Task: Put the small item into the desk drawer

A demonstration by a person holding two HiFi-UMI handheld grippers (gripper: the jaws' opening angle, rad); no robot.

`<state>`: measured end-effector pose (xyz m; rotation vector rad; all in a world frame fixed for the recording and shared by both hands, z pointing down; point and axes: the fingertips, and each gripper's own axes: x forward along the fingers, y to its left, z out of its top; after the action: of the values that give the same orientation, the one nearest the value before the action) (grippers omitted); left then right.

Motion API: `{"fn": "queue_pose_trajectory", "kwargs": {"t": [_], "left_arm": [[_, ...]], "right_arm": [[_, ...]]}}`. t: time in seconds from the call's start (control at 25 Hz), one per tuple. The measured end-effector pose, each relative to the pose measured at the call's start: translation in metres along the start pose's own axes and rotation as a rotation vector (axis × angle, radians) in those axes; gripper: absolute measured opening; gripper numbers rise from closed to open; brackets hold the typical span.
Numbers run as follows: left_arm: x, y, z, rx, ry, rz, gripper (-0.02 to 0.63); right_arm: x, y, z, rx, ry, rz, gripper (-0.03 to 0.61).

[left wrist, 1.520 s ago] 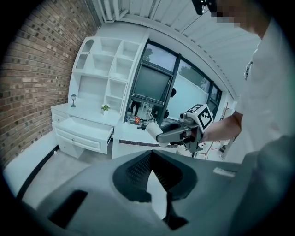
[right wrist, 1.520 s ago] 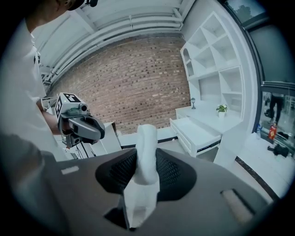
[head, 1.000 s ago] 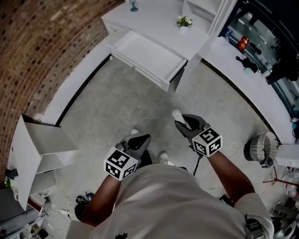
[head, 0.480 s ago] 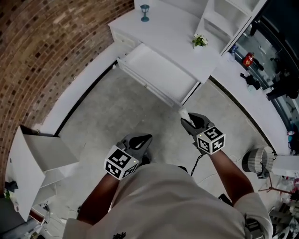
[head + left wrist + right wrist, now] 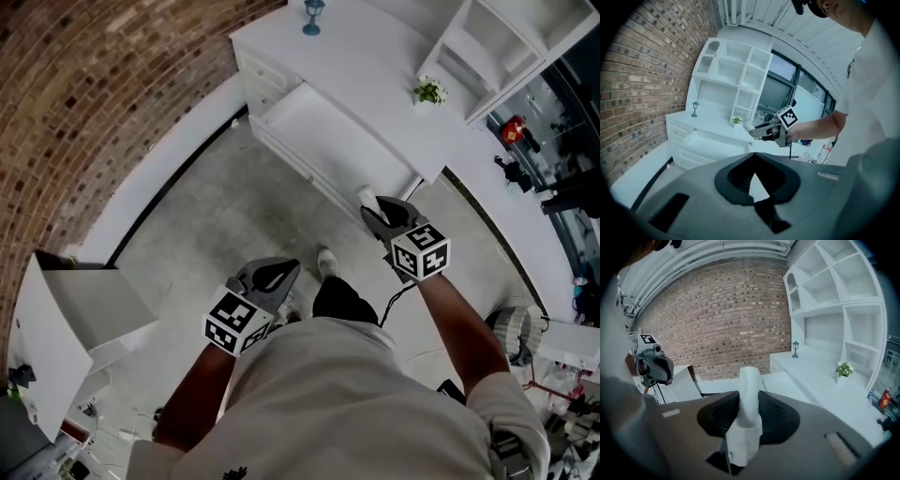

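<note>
Now nearer the drawer (image 5: 330, 133), right tool (image 5: 374, 214) clamps a white, perhaps cloth, item (image 5: 367, 198); left tool (image 5: 291, 268) closed.

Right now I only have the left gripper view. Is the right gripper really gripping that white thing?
Observer: Yes. In the right gripper view the right gripper is shut on a white roll that stands up between the jaws.
Operator: Is the drawer open?
Observer: The head view shows the drawer pulled out from the desk, with the roll at its front edge.
Operator: And my left gripper?
Observer: In the head view the left gripper is farther from the drawer than the right one.
</note>
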<state>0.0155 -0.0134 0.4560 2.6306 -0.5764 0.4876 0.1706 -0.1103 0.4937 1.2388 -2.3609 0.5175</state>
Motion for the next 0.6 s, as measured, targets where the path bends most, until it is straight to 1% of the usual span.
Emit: {"fn": "queue_pose_trajectory", "kwargs": {"t": [0.16, 0.28, 0.4, 0.6], "left_arm": [[0.010, 0.038, 0.014, -0.030, -0.005, 0.059, 0.005], [0.017, 0.068, 0.032, -0.062, -0.016, 0.113, 0.005], [0.028, 0.095, 0.053, -0.077, -0.024, 0.152, 0.005], [0.046, 0.137, 0.079, -0.106, -0.031, 0.223, 0.005]], "right_arm": [[0.048, -0.034, 0.021, 0.005, 0.012, 0.023, 0.138], [0.088, -0.062, 0.037, 0.002, 0.032, 0.044, 0.138], [0.130, -0.091, 0.050, -0.013, 0.058, 0.064, 0.138], [0.192, -0.137, 0.060, -0.019, 0.108, 0.087, 0.138]]}}
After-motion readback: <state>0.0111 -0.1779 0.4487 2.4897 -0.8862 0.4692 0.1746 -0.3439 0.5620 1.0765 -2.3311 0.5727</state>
